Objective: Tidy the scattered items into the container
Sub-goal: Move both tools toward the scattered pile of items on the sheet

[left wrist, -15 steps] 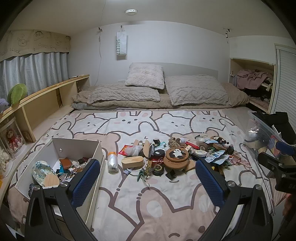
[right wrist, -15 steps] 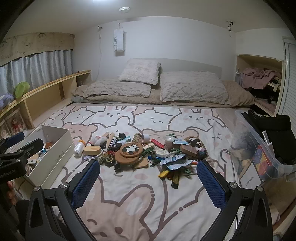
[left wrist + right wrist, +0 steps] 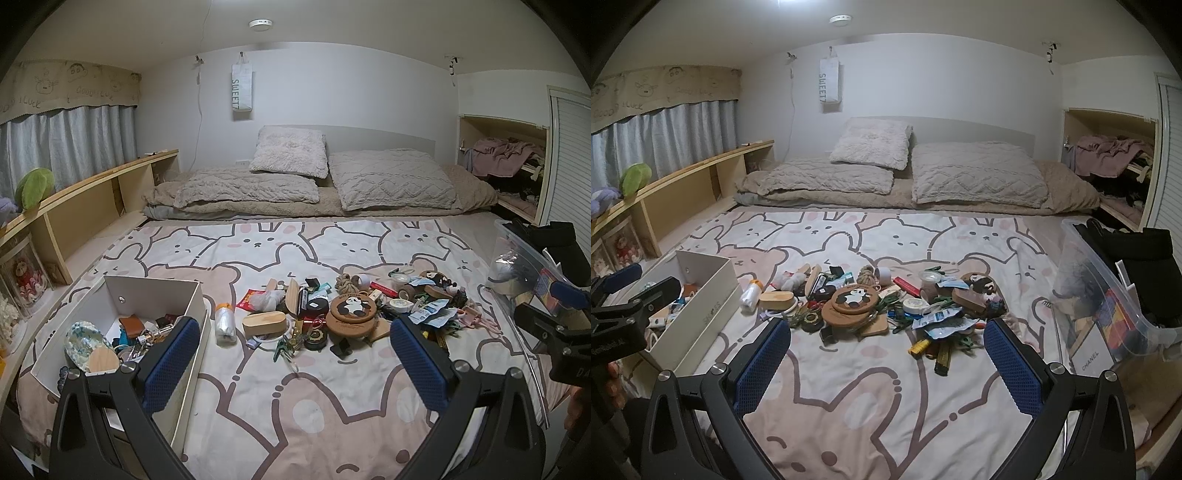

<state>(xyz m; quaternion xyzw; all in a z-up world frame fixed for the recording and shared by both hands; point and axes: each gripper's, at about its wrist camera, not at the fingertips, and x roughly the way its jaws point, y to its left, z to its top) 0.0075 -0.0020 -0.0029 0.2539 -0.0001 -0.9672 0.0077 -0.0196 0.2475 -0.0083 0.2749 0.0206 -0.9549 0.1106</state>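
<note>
The left tool (image 3: pixel 291 360), black with blue textured pads, hangs low over the bed with its fingers wide apart and nothing between them. The right tool (image 3: pixel 886 360) is of the same kind and is also spread wide and empty.

Under both lies the pink and white bedsheet (image 3: pixel 295 406) printed with bears and rabbits. At the left on it stands the white open cardboard box (image 3: pixel 155 291), which already holds some small things. Just beside its right wall lies a small clear plastic bottle with an orange cap (image 3: pixel 225 323). Further right is the heap of scattered small items (image 3: pixel 354 314), with a round cork coaster showing a panda (image 3: pixel 352 308) on top. Behind are the grey pillows (image 3: pixel 391 177).
</note>
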